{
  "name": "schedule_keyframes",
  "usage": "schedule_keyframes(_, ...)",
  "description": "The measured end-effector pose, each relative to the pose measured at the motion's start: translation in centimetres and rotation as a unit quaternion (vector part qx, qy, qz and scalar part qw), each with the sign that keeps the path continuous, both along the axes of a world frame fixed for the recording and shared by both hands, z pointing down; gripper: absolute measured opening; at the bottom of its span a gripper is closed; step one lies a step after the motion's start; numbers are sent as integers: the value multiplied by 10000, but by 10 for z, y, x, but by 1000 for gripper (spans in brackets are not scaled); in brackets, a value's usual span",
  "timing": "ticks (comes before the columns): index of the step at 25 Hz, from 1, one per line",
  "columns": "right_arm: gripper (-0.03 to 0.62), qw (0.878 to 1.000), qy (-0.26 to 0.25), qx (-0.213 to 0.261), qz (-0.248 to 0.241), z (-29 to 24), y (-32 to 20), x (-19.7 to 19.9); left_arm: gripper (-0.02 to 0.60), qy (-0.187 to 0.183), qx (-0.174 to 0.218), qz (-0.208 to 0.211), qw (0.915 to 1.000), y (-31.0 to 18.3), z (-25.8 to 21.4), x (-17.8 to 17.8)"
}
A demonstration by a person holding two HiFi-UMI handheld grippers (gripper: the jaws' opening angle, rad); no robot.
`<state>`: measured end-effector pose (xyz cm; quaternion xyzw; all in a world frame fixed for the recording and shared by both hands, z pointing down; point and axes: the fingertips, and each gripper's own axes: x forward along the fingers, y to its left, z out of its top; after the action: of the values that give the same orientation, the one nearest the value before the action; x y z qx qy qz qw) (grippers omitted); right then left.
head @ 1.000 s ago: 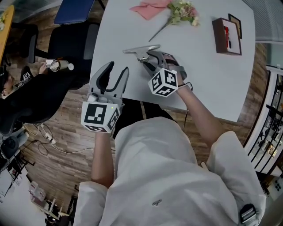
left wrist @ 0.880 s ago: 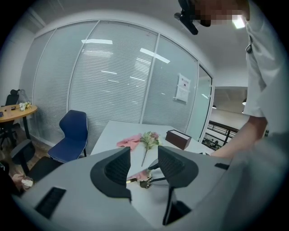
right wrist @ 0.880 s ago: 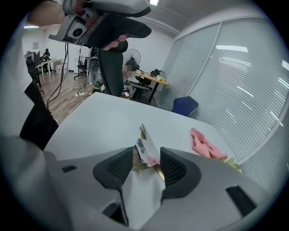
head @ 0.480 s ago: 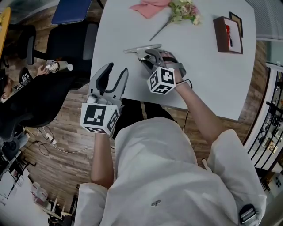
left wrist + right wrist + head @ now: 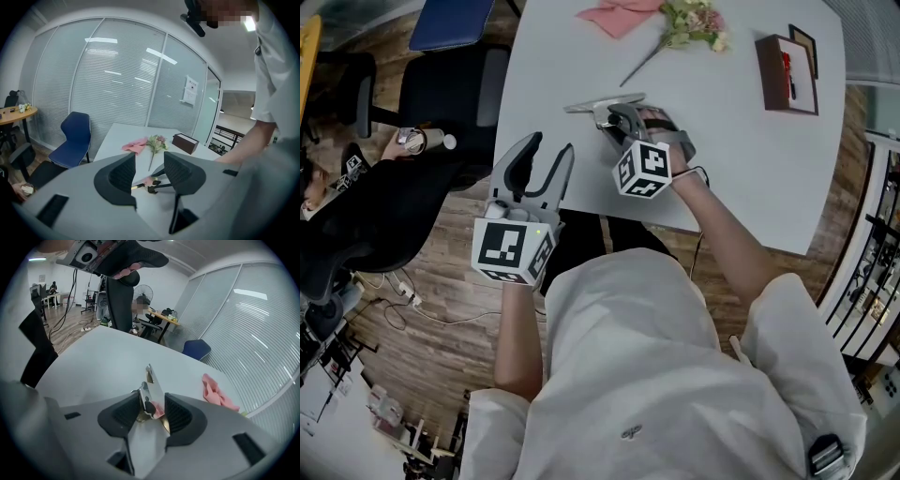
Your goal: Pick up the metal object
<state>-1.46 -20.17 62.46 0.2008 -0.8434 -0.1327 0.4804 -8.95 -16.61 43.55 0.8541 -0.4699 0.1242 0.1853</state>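
The white table [image 5: 750,141] runs out of the head view at the top, cutting off the pink cloth [image 5: 619,17] there, and the person's white shirt [image 5: 656,375] hides what lies below the near edge. The left gripper [image 5: 550,148] hangs off that near edge, its 2 dark ribbed jaws wide apart with nothing between them. The right gripper [image 5: 617,120] tilts down onto the tabletop, and its grey body and marker cube cover the near end of the metal object [image 5: 600,101], so from above only a thin bright strip shows beyond the jaws. In the right gripper view that gripper [image 5: 152,401] has just been closing its jaws; they stand partly apart with the metal object [image 5: 152,380] lying flat on the table between them, a pad just beside each long edge. It is a slim, shiny plate narrowing to its far end; a small dark knob and a pink scrap on it are hard to make out.
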Motion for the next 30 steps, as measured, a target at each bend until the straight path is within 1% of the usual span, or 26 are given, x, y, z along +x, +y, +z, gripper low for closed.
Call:
schedule_keyframes(7,155,10000,35,55,-69,2,-1,1,201,-3,4,-34,10000,-3,1,2)
schedule_keyframes(20,118,10000,-15,-19,-68,3,1,-1,201,4,11,-50,10000,-5,-1,2)
schedule_keyframes(30,103,9999,-8,27,-128,0,-1,-3,200,6,31,-96,9999,-5,-3,-1)
